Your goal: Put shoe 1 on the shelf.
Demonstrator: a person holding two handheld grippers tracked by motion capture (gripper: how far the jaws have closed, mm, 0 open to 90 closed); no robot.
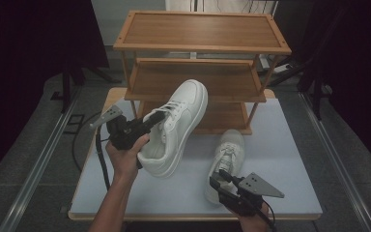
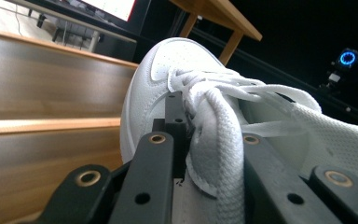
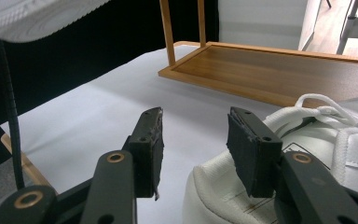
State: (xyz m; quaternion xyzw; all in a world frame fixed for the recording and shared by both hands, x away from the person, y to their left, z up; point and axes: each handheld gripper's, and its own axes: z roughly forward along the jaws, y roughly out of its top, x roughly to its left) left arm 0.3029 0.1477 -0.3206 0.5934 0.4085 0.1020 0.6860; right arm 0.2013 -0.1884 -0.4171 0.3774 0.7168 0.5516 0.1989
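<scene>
Left gripper [image 1: 147,122] fingers clamped on the raised shoe's [image 1: 178,123] tongue; thin hold, shoe could swing or slip. Right gripper [image 3: 195,140] fingers apart, second shoe [image 3: 307,158] at right finger.

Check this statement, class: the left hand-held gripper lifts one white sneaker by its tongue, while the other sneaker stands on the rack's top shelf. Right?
Not quite. The other sneaker lies on the white table, not the rack, as the high view shows. The left hand-held gripper does lift one white sneaker by its tongue.

No readable text, brand, number or sign is found; faint marks inside the second shoe's [image 3: 242,196] collar stay illegible.
</scene>
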